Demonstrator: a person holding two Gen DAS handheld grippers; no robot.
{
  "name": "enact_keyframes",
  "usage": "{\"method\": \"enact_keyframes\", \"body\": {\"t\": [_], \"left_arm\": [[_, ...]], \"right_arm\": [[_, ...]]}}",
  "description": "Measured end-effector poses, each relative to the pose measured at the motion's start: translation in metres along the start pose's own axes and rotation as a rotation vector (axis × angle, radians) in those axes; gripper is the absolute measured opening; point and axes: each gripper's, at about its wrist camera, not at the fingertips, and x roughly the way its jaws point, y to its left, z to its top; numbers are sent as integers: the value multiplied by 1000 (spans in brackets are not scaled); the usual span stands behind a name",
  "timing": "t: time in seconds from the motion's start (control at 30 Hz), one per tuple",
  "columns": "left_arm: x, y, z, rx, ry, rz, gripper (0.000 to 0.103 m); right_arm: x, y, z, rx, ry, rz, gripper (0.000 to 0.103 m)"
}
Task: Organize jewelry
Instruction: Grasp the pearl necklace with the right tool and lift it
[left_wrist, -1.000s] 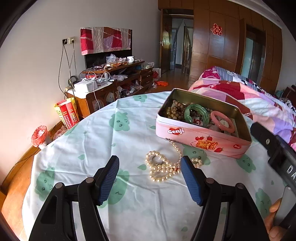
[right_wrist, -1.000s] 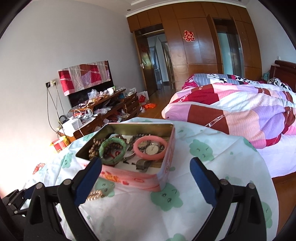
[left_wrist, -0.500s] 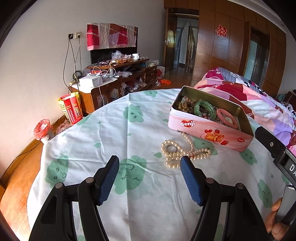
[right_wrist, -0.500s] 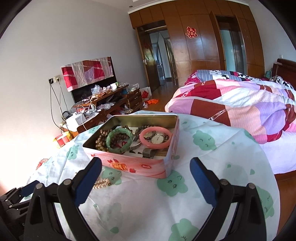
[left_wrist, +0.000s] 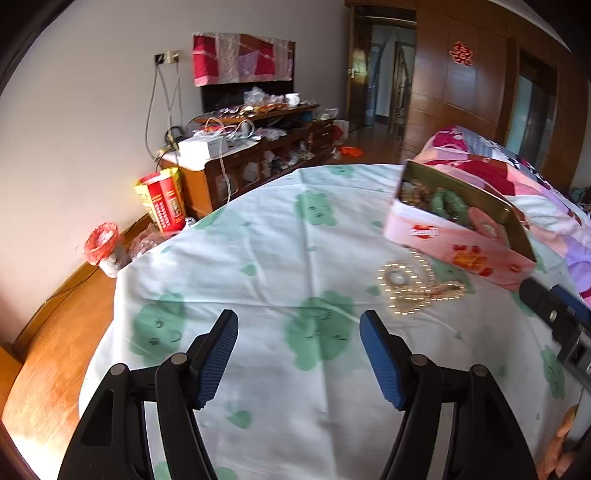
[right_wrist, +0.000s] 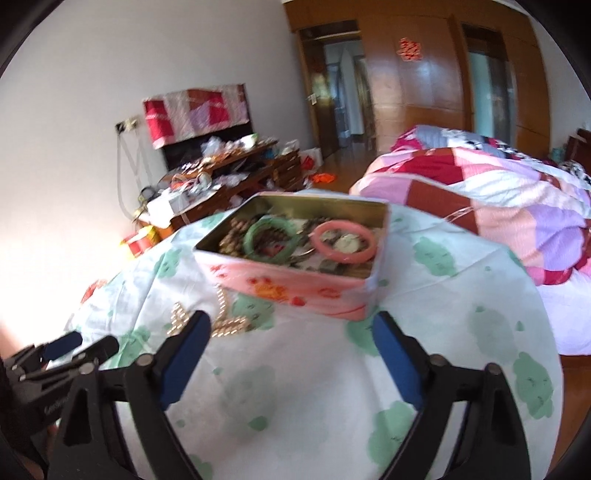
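Observation:
A pink tin box (left_wrist: 458, 245) (right_wrist: 295, 284) stands open on the round table, holding a green bangle (right_wrist: 271, 240), a pink bangle (right_wrist: 345, 242), brown beads and a watch. A pearl necklace (left_wrist: 413, 288) (right_wrist: 221, 321) lies on the cloth just in front of the tin. My left gripper (left_wrist: 299, 332) is open over bare cloth, short of and left of the pearls. My right gripper (right_wrist: 291, 332) hovers before the tin; its jaws are closing with nothing between them. It also shows at the right edge of the left wrist view (left_wrist: 554, 317).
The table wears a white cloth with green cloud prints (left_wrist: 317, 332). A cluttered wooden cabinet (left_wrist: 258, 147) stands along the far wall, a red and yellow box (left_wrist: 162, 199) on the floor beside it. A bed with a patchwork quilt (right_wrist: 480, 206) lies right of the table.
Both grippers have pulled back from the tin. In the left view the pearls slid from between the fingers to the upper right. The right jaws have narrowed a little.

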Motion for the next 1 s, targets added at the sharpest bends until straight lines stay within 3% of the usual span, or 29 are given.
{"method": "enact_keyframes", "body": {"t": [0.1, 0.27, 0.43, 0.7, 0.8, 0.9, 0.97, 1.0], "left_arm": [[4, 10, -1, -41, 22, -23, 69], [1, 23, 0, -71, 13, -94, 69], [5, 30, 4, -81, 21, -45, 69], [7, 38, 8, -78, 23, -24, 69], [8, 37, 11, -70, 21, -32, 69], [13, 32, 13, -60, 32, -43, 69], [16, 27, 13, -52, 42, -62, 69], [17, 25, 13, -47, 44, -68, 69]], "right_arm": [[15, 11, -2, -29, 73, 67, 81], [23, 14, -5, -40, 118, 94, 72], [35, 25, -3, -61, 164, 162, 72], [85, 82, 5, -348, 261, 241, 72], [99, 87, 0, -428, 314, 221, 65], [95, 81, 1, -443, 330, 230, 48], [90, 71, 0, -435, 333, 214, 21], [87, 66, 0, -426, 337, 202, 17]]}}
